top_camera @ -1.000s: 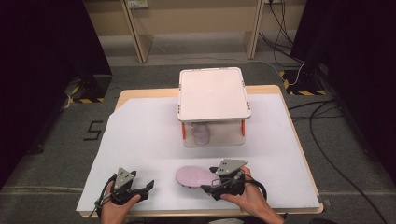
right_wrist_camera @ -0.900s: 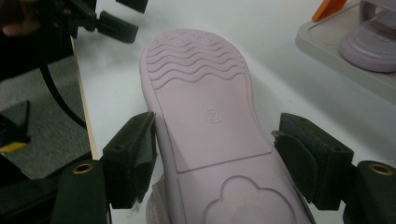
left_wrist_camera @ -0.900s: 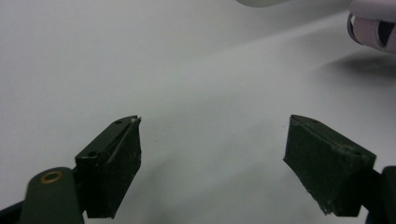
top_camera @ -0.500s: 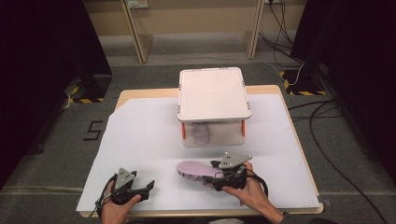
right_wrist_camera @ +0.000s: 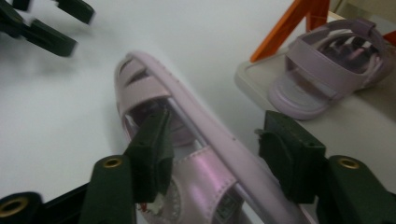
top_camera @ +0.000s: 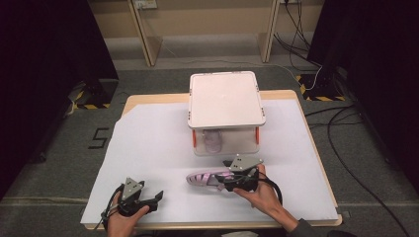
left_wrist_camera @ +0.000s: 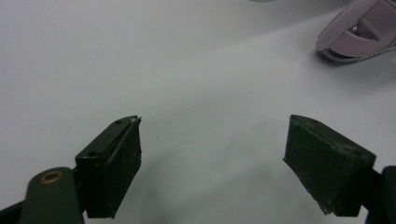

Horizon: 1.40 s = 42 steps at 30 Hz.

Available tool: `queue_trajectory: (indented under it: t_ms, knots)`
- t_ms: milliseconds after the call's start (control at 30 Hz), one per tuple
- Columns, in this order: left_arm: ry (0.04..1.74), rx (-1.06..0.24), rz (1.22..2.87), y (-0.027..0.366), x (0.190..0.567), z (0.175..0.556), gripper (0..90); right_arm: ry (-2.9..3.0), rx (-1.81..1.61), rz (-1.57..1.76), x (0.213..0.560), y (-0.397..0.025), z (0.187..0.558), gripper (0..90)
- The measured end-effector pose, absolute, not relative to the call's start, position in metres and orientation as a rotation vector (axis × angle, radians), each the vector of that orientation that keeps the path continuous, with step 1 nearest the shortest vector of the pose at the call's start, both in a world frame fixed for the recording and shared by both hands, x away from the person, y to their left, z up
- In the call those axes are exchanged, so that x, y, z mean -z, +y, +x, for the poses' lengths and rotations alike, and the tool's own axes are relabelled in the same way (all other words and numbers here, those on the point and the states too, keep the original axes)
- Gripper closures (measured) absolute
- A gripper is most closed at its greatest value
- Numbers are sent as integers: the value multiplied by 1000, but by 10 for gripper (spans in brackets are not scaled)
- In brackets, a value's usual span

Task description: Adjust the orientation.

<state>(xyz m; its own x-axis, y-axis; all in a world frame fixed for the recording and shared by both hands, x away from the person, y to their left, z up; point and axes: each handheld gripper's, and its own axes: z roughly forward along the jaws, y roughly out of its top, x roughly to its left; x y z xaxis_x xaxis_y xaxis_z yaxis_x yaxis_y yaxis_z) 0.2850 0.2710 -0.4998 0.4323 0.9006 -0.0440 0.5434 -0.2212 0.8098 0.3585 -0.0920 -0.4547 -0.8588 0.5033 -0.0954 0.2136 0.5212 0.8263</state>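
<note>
Where the near edge of the table (top_camera: 316, 148) meets the person's forearms, the left gripper (top_camera: 148, 201) rests low on the white sheet (top_camera: 148, 148), held in the left hand (top_camera: 123, 219). Left gripper view: its two black jaws stand wide apart over bare white sheet, nothing between them; the toe of a pink sandal (left_wrist_camera: 359, 30) lies well apart at upper right.

To the right and a little farther in, the right gripper (top_camera: 221, 180), held by the right hand (top_camera: 259, 190), sits at the heel end of the pink sandal (top_camera: 207, 177), which lies on the sheet with its toe pointing toward the left side. Right gripper view: the sandal (right_wrist_camera: 196, 154) runs up between the jaws; one jaw is inside the strapped upper, the other stands outside the sandal's long side edge with a visible gap. Jaws parted around that side of the shoe, not pressed onto it. The other gripper shows blurred at top left.

Farther back, at table centre, a small white shelf stand (top_camera: 226, 98) with orange legs. A second pink sandal (top_camera: 213, 140) sits on its lower tray, under the top board; the right gripper view shows this second sandal (right_wrist_camera: 327, 70) upright on the tray beside an orange leg (right_wrist_camera: 299, 23).

Beyond the table: grey floor, cables, dark curtains
</note>
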Motion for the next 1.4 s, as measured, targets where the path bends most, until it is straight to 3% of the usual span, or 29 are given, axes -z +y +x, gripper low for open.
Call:
queue_trajectory:
  t_ms: [133,467,633,867,967,1033,1133,1267,1400]
  knots:
    - [1220,-570,1897,271,500,285,183,2453,-1271,617,455,-94,364,440]
    - [1220,-571,1890,271,499,284,183,2497,-1376,789,458,-110,381,353]
    - [1212,-575,1892,270,498,284,184,2538,-1339,716,458,-110,380,252]
    - [1212,-574,1888,271,497,283,184,2535,-1209,541,456,-110,371,226]
    - [1211,-574,1891,270,498,284,184,2546,-1146,484,458,-113,369,318]
    - [1209,-573,1895,269,498,284,184,2509,-1078,446,459,-112,368,424]
    - [1208,-572,1899,269,498,284,184,2454,-980,422,456,-111,372,665]
    - [1213,-571,1893,270,498,284,184,2415,-945,414,453,-110,372,733]
    - [1209,-573,1893,270,498,284,185,2457,-972,490,446,-113,368,736]
